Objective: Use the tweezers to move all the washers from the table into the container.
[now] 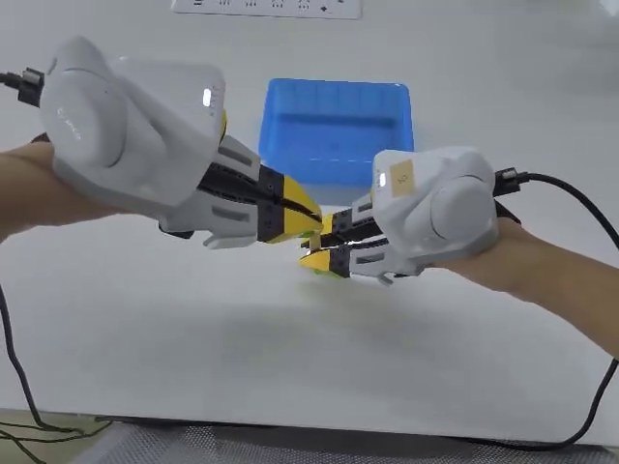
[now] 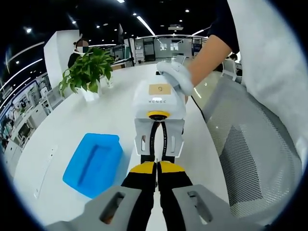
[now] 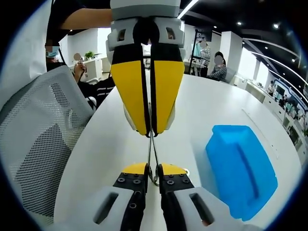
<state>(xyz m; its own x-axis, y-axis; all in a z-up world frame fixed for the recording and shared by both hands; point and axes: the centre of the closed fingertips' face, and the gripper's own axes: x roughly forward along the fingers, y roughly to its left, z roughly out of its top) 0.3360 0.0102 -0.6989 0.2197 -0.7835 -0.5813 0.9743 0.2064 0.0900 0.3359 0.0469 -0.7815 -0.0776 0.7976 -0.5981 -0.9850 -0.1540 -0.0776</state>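
Right gripper: nearest the lens in the right gripper view, its yellow-tipped jaws are pinched onto the near end of the tweezers.
Left gripper: comes in from 12 o'clock in that view, yellow jaws pressed together on the tweezers' far end, so the two claws meet almost tip to tip.
Tweezers: thin metal legs, held off the table between both grippers; in the head view they are hidden by the jaw tips.
Container: blue plastic tray, open side up, at 12 o'clock of the meeting jaws in the head view, near but apart; what lies inside cannot be told.
Writing: a tan sticker sits on the right gripper's white shell, with a line of small dark lettering just below it, too small to read surely.
Table: white, under both grippers.
Around: white power strip at the table's 12 o'clock edge; potted plant at 10 o'clock in the left gripper view; grey mesh chair at 3 o'clock there; black cable trailing from the right gripper.
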